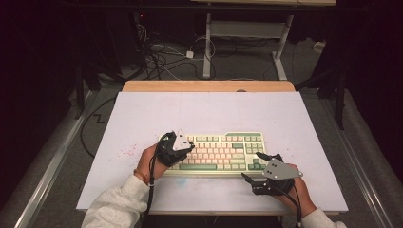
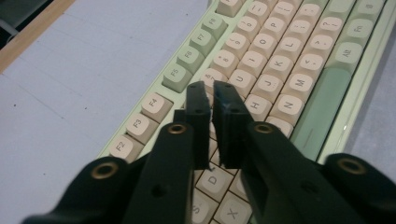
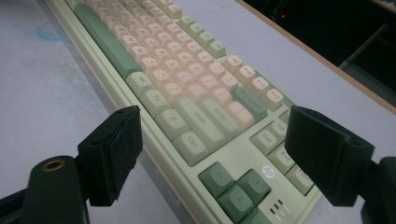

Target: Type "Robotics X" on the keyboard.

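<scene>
Hovering over the left end of the keyboard (image 1: pixel 219 153), which lay near the front middle of the bench (image 1: pixel 142 114), your left gripper (image 2: pixel 210 100) had its jaws almost together, nothing between them. Your right gripper (image 3: pixel 212 154) sat at the keyboard's right front corner, jaws wide apart and empty.

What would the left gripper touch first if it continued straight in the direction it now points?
Most likely the keyboard. The left gripper has its jaws almost closed with nothing between them, and it points down at the letter keys near G and H. How far above the keys the tips are is hard to judge.
</scene>
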Motion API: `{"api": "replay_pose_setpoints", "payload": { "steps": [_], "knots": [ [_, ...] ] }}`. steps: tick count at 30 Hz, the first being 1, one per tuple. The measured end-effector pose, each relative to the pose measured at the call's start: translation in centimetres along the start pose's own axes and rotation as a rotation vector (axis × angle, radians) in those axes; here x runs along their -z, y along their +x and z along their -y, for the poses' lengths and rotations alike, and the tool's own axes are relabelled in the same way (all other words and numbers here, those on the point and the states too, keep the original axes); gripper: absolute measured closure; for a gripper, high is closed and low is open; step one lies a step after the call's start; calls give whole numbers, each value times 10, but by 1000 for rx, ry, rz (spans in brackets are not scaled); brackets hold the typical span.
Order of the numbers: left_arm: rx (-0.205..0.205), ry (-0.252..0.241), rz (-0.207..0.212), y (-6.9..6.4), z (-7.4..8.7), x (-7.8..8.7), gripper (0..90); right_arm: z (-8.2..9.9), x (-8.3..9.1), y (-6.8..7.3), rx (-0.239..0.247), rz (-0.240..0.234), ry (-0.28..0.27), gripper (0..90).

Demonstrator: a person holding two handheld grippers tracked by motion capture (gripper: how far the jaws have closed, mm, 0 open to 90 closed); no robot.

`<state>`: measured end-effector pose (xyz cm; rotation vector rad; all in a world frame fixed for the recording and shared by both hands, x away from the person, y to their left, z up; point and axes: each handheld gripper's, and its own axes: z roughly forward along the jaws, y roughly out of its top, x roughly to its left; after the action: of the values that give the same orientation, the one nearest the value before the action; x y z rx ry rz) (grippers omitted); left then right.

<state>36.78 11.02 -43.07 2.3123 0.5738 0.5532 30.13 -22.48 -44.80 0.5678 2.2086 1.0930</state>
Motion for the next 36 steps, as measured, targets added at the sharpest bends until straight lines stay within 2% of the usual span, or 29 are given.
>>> {"api": "replay_pose_setpoints", "payload": {
  "steps": [1, 4, 5, 8, 10, 11, 12, 14, 15, 18, 22, 26, 30, 36],
  "knots": [
    [-3, -8, 1, 0, 1, 2, 800, 0, 0, 0, 0, 0, 1, 201],
    [-10, -13, -3, 0, 4, 5, 704, 0, 0, 0, -3, 1, 1, 205],
    [-11, -16, -10, 0, 5, 6, 696, 0, 0, -1, -4, 1, 2, 206],
    [-15, -16, -3, 1, 8, 9, 536, 0, 0, -1, -12, 2, 2, 210],
    [-19, -26, -16, 1, 11, 11, 491, 0, 1, -1, -17, 2, 2, 224],
    [-20, -40, -27, 1, 12, 12, 436, 0, 1, -1, -18, 1, 3, 230],
    [-18, -52, -36, 0, 13, 14, 350, 0, 1, -2, -20, -1, 1, 259],
    [-15, -69, -48, -1, 15, 16, 319, 0, 2, -2, -21, -8, -5, 332],
    [-11, -79, -54, -1, 15, 17, 271, 0, 2, -3, -24, -12, -6, 354],
    [-33, -107, -78, -3, 20, 21, 257, 1, 2, -3, -23, -25, -3, 502],
    [-15, -160, -121, -6, 29, 30, 217, 0, 2, -4, -22, -47, 13, 667],
    [6, -191, -135, -6, 40, 39, 217, 0, 0, -4, -34, -56, 36, 824],
    [20, -188, -160, -8, 51, 45, 217, -2, -3, -3, -30, -71, 51, 898],
    [31, -178, -167, -10, 64, 53, 217, -4, -7, -2, -26, -80, 65, 900]
  ]
}}
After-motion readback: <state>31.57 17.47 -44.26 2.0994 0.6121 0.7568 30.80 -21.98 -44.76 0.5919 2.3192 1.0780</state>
